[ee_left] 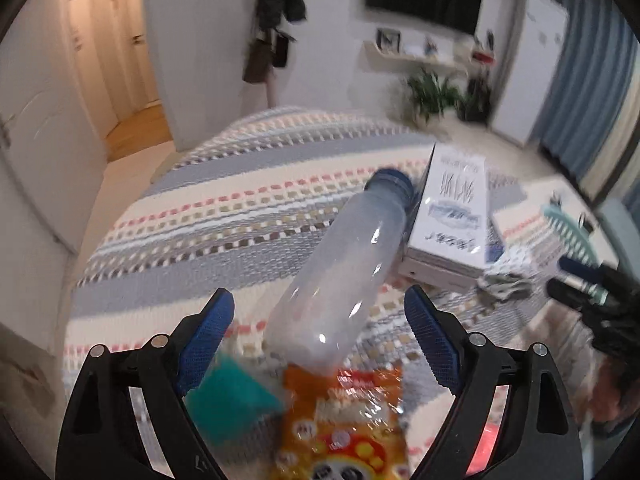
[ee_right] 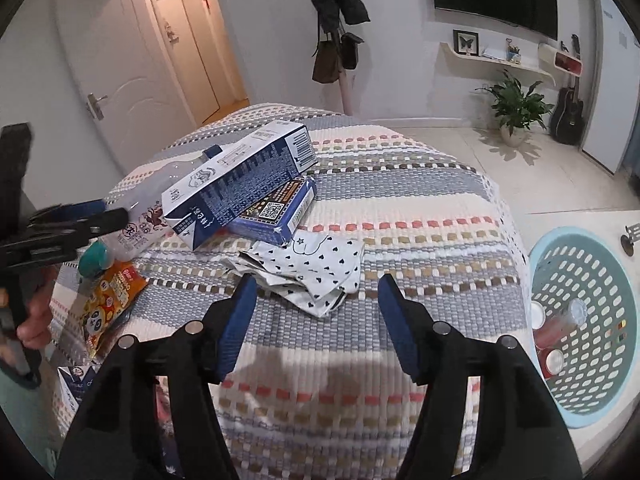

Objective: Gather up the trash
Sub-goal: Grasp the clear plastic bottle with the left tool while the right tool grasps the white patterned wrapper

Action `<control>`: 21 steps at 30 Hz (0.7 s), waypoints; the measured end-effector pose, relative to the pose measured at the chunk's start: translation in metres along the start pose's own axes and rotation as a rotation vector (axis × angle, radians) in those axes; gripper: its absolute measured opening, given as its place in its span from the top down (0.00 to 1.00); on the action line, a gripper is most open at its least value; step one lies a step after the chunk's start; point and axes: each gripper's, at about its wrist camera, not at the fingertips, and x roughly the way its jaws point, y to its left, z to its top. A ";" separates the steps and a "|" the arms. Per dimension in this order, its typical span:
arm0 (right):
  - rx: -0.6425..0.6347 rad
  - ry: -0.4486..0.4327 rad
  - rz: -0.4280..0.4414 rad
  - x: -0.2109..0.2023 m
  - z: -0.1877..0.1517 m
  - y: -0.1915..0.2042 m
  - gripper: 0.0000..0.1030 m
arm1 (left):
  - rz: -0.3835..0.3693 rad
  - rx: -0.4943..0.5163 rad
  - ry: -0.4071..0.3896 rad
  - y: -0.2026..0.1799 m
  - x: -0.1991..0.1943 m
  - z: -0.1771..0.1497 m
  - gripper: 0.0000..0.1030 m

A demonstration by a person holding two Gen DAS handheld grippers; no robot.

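A clear plastic bottle with a blue cap [ee_left: 344, 276] lies on the striped cloth, between the jaws of my open left gripper [ee_left: 320, 312]. An orange snack bag [ee_left: 352, 420] and a teal lid [ee_left: 232, 400] lie just below it. My right gripper [ee_right: 316, 292] is open and empty, just short of a crumpled white wrapper with black hearts [ee_right: 308, 272]. Behind the wrapper lie a white and blue carton [ee_right: 240, 176] and a blue box [ee_right: 276, 212]. The bottle [ee_right: 148, 200] and my left gripper [ee_right: 76, 220] show at the left of the right wrist view.
A teal laundry basket [ee_right: 540, 268] with red cans [ee_right: 556, 328] inside stands on the floor at the right. A small carton [ee_right: 76, 384] lies at the table's near left edge. A potted plant [ee_right: 516, 108] and a guitar [ee_right: 568, 112] stand at the far wall.
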 end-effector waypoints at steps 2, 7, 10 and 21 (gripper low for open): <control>-0.015 0.008 0.006 0.002 0.001 0.001 0.38 | 0.006 0.040 0.032 -0.005 0.013 0.006 0.22; -0.073 0.018 0.008 0.007 0.000 0.009 0.34 | 0.003 0.065 0.088 -0.012 0.033 0.014 0.35; -0.102 0.020 0.017 0.009 0.001 0.016 0.34 | 0.003 0.055 0.100 -0.014 0.041 0.016 0.43; -0.206 0.077 -0.044 0.034 0.008 0.037 0.32 | -0.041 -0.082 0.090 0.001 0.041 0.009 0.55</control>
